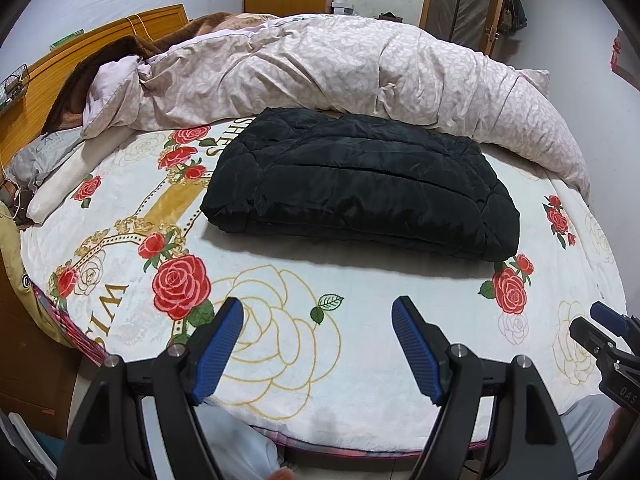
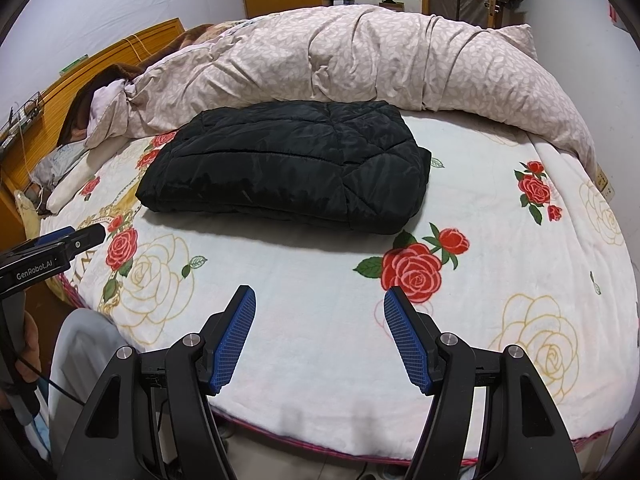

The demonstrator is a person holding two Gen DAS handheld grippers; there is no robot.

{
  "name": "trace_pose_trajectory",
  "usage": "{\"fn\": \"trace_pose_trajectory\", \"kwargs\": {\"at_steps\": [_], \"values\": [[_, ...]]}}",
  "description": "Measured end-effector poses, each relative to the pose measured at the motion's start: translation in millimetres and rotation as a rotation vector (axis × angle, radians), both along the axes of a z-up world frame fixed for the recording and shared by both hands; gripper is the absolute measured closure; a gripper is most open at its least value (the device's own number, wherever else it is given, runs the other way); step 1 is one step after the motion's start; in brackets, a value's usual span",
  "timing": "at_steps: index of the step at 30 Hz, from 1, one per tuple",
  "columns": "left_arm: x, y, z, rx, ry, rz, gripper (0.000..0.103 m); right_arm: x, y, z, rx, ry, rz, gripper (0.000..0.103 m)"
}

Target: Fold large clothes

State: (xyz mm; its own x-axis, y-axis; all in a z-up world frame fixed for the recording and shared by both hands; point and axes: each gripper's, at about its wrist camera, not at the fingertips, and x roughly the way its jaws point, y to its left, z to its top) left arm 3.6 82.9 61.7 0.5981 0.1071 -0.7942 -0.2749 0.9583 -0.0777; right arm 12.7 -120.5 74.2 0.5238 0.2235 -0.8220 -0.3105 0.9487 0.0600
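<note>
While both my grippers hang over the near edge of the bed (image 1: 360, 408), the black jacket (image 1: 360, 188) lies folded into a flat bundle on the rose-print blanket (image 2: 312, 280), well ahead of them and just in front of the rolled duvet (image 1: 340, 68). My left gripper (image 1: 318, 312) has its jaws released, spread wide with nothing between the blue pads (image 1: 218, 352). My right gripper (image 2: 320, 300) is the same, jaws released and empty. Neither touches the jacket. A wooden headboard (image 2: 120, 52) stands at the left.
</note>
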Motion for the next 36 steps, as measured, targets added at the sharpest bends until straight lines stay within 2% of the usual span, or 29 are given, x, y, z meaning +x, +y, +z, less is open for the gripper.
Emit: {"fn": "trace_pose_trajectory", "kwargs": {"at_steps": [36], "values": [[-2.4,-3.1,-5.7,0.013,0.022,0.020,0.025,-1.5,2.1,-3.4,-0.005,0.008,0.007,0.036]]}}
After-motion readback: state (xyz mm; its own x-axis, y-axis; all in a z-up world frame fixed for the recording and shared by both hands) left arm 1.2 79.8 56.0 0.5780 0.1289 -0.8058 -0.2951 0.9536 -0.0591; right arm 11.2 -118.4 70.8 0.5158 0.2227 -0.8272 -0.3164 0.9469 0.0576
